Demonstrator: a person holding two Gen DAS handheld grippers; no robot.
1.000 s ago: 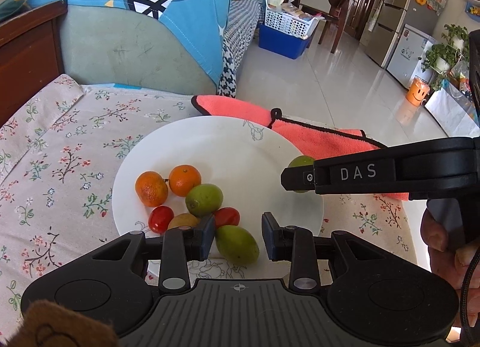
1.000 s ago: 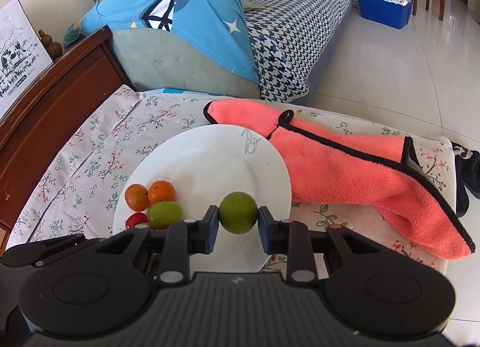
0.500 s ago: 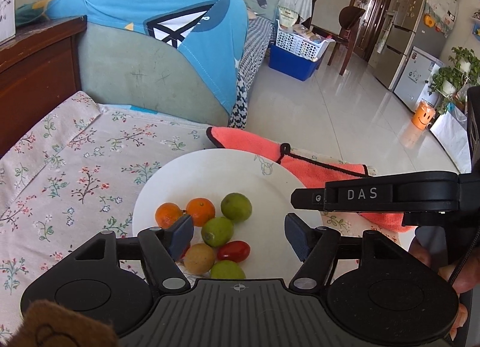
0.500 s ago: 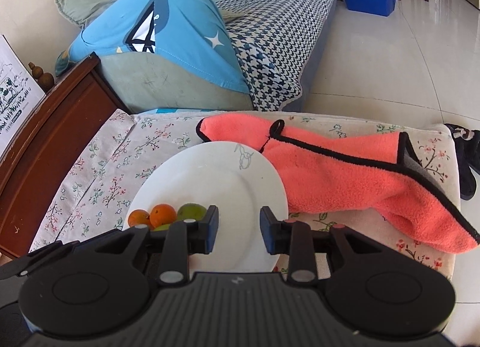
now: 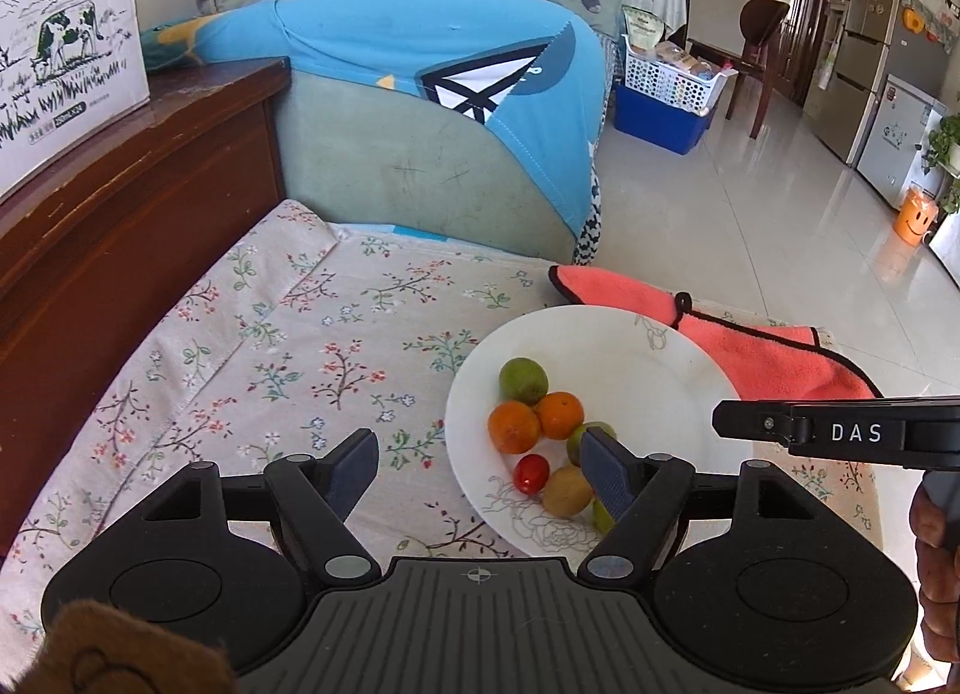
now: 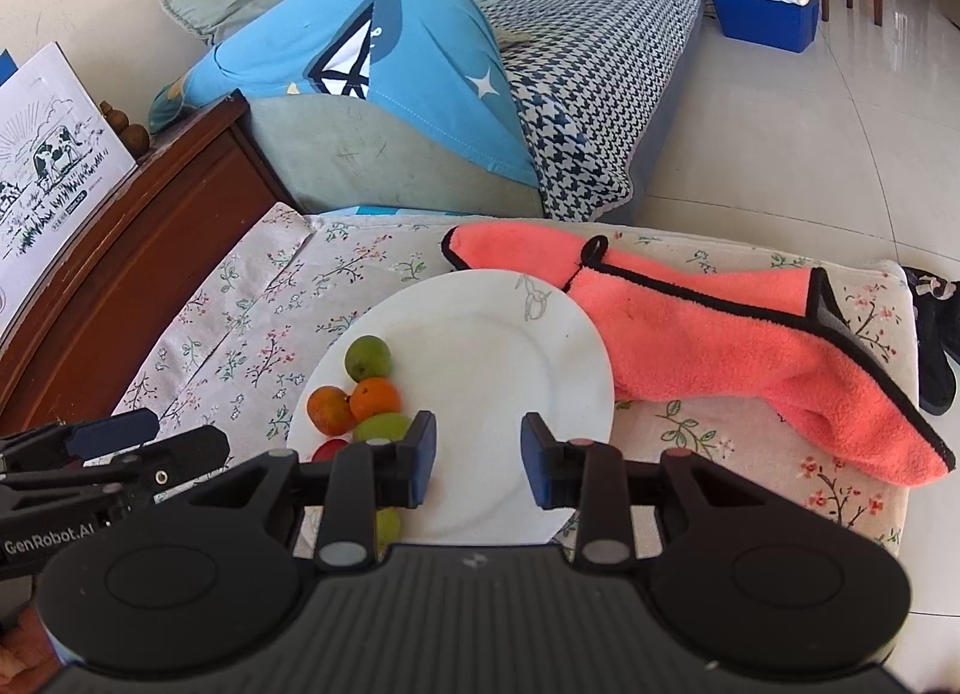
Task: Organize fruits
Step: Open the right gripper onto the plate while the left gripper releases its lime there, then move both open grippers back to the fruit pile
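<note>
We see our left gripper spread wide and holding nothing, above the floral desk at the plate's left rim. The fruits – 2 oranges, green ones, a red one – cluster on the plate's left side. Our right gripper hangs parted, holding nothing, over bare plate beside the coral towel.

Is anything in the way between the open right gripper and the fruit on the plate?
Nothing visible. The right gripper hangs open over bare plate, with the fruit just off to its left.
</note>
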